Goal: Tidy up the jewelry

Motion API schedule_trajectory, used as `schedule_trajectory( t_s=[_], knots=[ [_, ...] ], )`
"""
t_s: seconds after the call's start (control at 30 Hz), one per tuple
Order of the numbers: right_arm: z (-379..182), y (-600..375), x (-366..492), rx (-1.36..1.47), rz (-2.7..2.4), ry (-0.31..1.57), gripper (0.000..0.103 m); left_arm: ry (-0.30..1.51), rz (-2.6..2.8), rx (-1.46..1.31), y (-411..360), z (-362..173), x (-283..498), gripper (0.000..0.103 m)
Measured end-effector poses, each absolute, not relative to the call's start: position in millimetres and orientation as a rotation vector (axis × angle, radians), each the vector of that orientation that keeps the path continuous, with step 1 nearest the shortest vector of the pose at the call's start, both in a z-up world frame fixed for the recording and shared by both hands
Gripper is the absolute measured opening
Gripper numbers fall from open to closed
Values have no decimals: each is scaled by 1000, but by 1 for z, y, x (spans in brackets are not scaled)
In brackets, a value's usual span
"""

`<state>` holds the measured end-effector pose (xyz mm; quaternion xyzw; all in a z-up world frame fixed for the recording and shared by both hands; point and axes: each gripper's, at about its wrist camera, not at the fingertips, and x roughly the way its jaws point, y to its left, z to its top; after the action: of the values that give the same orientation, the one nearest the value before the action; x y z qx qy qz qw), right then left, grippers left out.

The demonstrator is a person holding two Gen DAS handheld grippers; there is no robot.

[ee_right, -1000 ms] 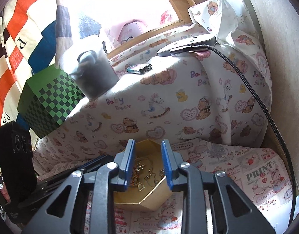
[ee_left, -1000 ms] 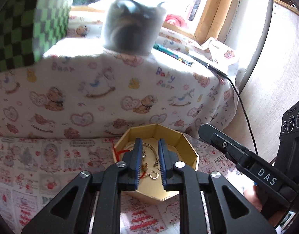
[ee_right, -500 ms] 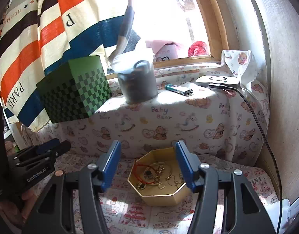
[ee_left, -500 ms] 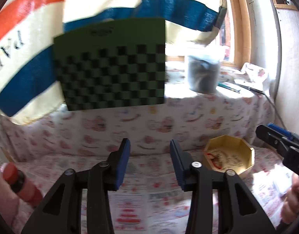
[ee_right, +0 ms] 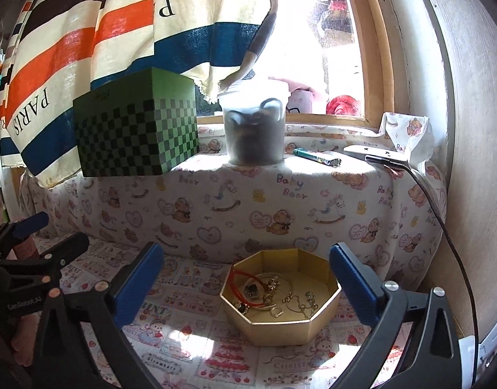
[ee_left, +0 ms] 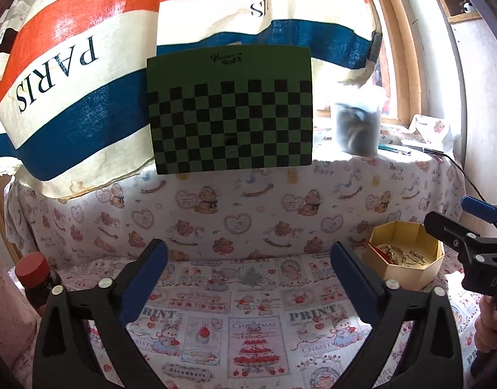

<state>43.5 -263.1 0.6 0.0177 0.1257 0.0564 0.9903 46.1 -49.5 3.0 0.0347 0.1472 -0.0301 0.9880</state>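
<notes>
right wrist: jewelry in gold box, fingers spread.

Both cams ride low over the printed cloth, facing the raised ledge & window. Left view aims square at the green checkered box; gold octagonal box off to its right. Right view sits nearer that gold box, centred. Shared: ledge, striped cloth, grey tub.

Your left gripper and right gripper match: black triangular-cutout arms, blue pads, silver screws, with white lettering along each black body.
</notes>
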Motion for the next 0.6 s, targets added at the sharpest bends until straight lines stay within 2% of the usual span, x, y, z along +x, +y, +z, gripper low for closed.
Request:
schedule_trajectory(
  t_s=[0.13,0.6],
  knots=[
    [-4,-260,43,32,105,239,103,252,-41,68,-52,2,38,103],
    [-6,-259,41,20,71,231,103,303,1,15,-46,-2,44,103]
  ],
)
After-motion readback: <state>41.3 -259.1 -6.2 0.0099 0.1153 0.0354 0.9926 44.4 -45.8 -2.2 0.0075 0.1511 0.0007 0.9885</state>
